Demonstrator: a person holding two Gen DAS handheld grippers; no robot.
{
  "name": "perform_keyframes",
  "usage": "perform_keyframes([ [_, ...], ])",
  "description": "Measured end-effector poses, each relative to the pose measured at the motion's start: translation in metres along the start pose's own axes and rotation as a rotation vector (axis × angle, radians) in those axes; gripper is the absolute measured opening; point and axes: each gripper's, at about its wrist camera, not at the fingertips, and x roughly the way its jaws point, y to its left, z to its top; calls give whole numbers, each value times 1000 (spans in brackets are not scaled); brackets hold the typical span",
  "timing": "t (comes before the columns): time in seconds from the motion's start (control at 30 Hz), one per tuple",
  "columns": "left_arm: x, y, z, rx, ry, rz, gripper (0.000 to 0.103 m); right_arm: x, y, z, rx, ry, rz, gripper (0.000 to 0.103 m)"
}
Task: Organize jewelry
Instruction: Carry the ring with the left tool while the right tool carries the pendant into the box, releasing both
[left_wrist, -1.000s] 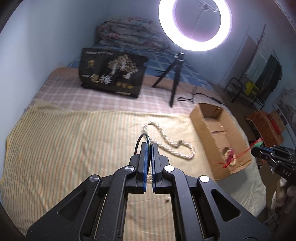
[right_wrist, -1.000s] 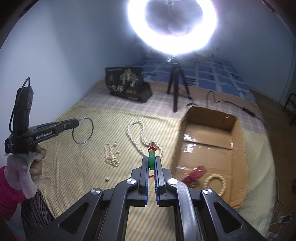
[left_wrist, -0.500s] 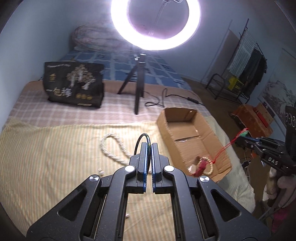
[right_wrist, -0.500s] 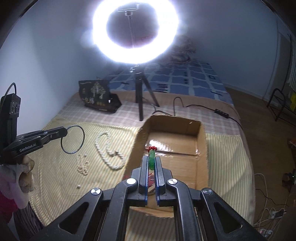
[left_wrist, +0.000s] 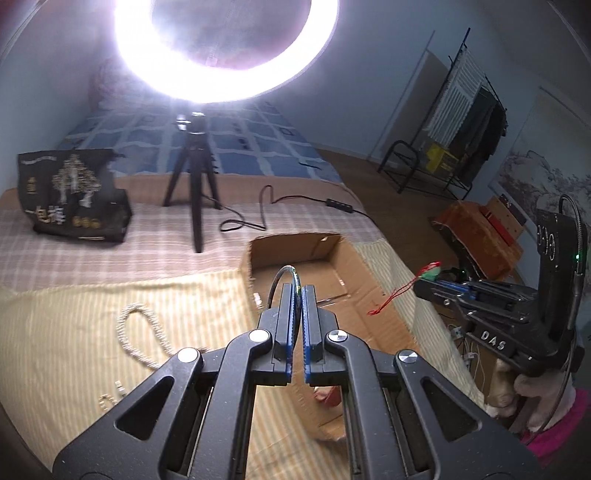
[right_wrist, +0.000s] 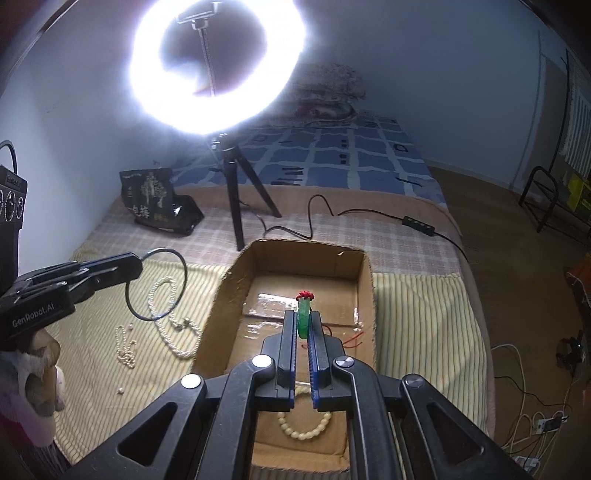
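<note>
Inside the open brown cardboard box (right_wrist: 295, 291) a cream bead bracelet (right_wrist: 303, 428) already lies. My right gripper (right_wrist: 303, 325) pinches a green pendant on red cord (right_wrist: 304, 317) above it; my left gripper (left_wrist: 298, 295) pinches a thin dark metal bangle (right_wrist: 157, 284). White pearl strands (right_wrist: 173, 325) remain left on the striped blanket (right_wrist: 413, 317).

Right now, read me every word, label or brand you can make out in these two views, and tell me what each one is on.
"GenRobot.AI": side of the left gripper, seen from the right wrist.
"DAS": body of the right gripper, seen from the left wrist.
Large gold characters on the black bag: too blurred to read surely.
Small line along the bag's top: too small to read.
Yellow package on the rack: unreadable.
</note>
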Motion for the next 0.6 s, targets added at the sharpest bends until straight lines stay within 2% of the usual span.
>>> perform_keyframes([
  [0.27, 39, -21, 6, 16, 33, -9, 1, 22, -15, -2, 29, 31, 3, 3],
  [0.6, 67, -16, -1, 3, 96, 7, 1, 37, -21, -11, 46, 63, 12, 5],
])
